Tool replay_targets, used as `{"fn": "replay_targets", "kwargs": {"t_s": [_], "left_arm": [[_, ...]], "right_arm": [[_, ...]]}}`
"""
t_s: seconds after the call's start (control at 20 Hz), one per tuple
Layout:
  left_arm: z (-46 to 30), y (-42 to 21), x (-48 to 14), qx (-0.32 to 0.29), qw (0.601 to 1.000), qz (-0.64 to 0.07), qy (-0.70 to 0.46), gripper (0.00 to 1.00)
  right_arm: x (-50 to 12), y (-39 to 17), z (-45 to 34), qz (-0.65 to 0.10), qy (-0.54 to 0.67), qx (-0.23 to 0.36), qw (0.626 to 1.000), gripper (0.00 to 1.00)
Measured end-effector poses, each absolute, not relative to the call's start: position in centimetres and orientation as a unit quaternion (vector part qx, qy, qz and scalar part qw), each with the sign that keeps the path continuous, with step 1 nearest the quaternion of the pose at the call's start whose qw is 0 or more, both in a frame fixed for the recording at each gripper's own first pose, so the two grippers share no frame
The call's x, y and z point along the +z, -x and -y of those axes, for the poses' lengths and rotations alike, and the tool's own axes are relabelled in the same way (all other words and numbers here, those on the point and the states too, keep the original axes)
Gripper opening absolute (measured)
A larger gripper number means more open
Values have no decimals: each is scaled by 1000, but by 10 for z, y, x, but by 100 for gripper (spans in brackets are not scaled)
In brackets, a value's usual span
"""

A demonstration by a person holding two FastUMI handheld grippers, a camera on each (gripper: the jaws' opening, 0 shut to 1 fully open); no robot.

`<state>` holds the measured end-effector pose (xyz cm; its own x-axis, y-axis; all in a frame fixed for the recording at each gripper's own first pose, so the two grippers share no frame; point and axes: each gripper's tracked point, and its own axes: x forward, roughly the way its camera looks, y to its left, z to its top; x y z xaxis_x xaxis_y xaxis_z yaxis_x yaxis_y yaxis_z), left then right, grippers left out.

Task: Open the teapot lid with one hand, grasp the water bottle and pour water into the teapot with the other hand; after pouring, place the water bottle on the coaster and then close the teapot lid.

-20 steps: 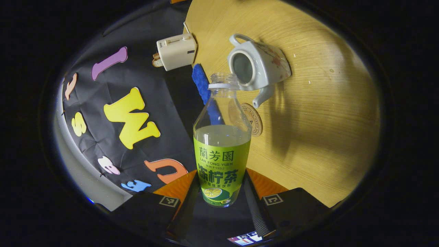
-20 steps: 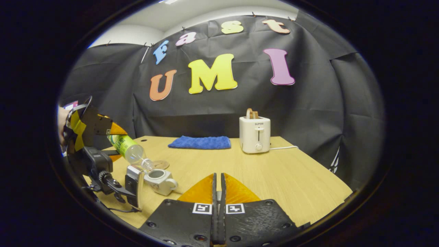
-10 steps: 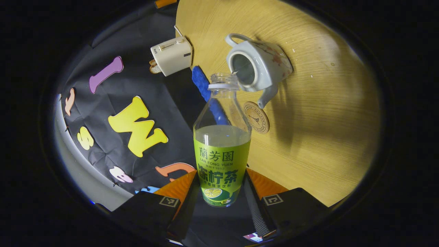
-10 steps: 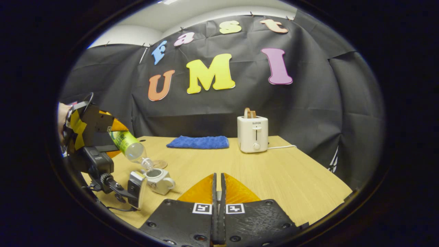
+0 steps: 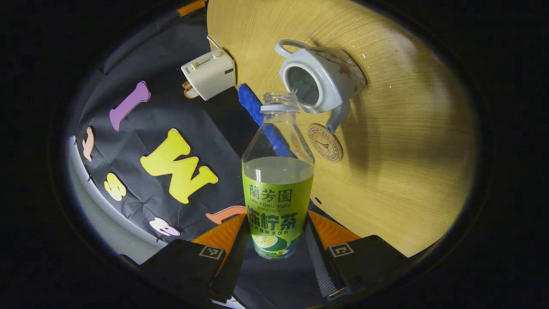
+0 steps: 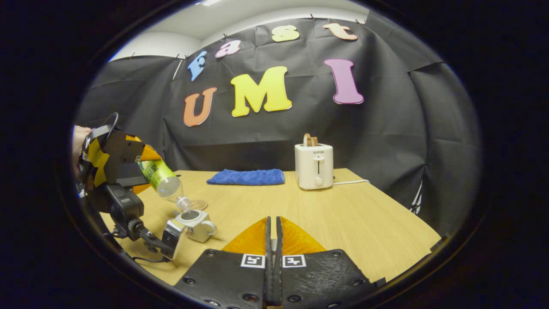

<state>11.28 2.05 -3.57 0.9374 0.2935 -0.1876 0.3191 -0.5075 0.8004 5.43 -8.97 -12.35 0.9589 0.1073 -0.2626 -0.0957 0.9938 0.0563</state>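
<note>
Tilted further than a second ago, the clear green-labelled water bottle (image 5: 278, 189) is clamped by the left gripper (image 5: 274, 253), mouth over the lidless white ceramic teapot (image 5: 319, 79) on the wooden table (image 5: 407, 150); the right gripper (image 6: 272, 240) is held closed beside the round cork coaster (image 5: 326, 142).

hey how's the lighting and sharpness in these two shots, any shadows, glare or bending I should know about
Left gripper view: sharp on the water bottle, small glints on its clear shoulder; the teapot casts a soft dark shadow across the table, whose edge bows from fisheye. Right gripper view: evenly lit, toaster and blue towel crisp, table edges curved, no strong glare.
</note>
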Motion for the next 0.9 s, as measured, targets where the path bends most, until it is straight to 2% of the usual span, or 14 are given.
{"fn": "replay_targets", "kwargs": {"t_s": [0.4, 0.45, 0.5, 0.9], "left_arm": [[-19, -112, -36, -13, 446, -181, -877, 74], [-18, -113, -36, -12, 445, -181, -877, 71], [-17, -113, -34, -13, 445, -180, -877, 74], [-18, -113, -33, -12, 442, -181, -879, 74]], "right_arm": [[-123, -53, 93, -132, -23, 49, 990, 0], [-123, -53, 93, -131, -23, 48, 990, 0], [-123, -53, 93, -131, -23, 47, 990, 0], [-121, -52, 95, -129, -22, 45, 990, 0]]}}
